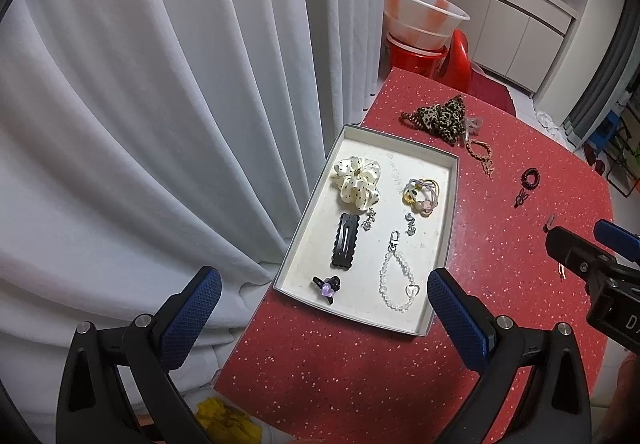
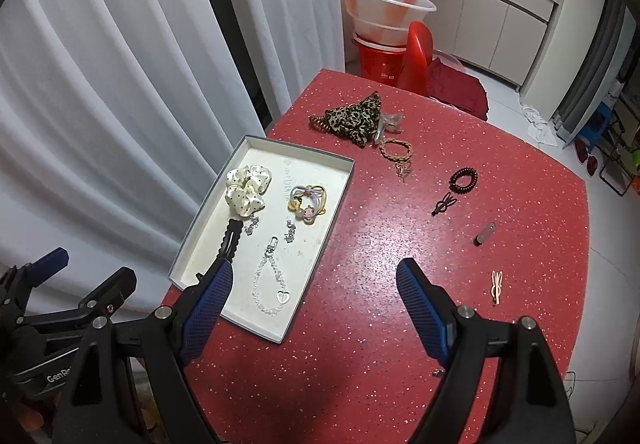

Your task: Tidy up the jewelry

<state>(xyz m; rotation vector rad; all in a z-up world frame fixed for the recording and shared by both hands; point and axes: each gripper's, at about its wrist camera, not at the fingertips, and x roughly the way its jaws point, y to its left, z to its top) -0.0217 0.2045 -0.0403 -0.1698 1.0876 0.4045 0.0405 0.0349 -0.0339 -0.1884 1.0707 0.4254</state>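
Both grippers are hovering above the red worktop [image 2: 360, 324] with nothing between their fingers. The left gripper [image 1: 324, 318] is standing wide open, and the shallow white tray [image 1: 440, 180] is lying just ahead of it, between its fingers in the left wrist view. Sorted pieces are sitting there in rows: a polka-dot scrunchie [image 1: 356, 182], a black snap clip [image 1: 345, 246], a beaded chain with a heart [image 1: 398, 282], a bundle of hair ties [image 1: 420, 192] and a small purple-hearted clip [image 1: 327, 286].

The right gripper [image 2: 314, 308] is also spread open, probably so it can drop onto a loose piece. Ahead and to its right, a pink clip [image 2: 496, 286], a small dark tube [image 2: 485, 233], a black coil tie [image 2: 464, 179] and a black bunny clip [image 2: 442, 203] are waiting on the worktop. Farther ahead, a leopard-print scrunchie [image 2: 354, 118] and a braided bracelet [image 2: 396, 149] are also outside the tray.
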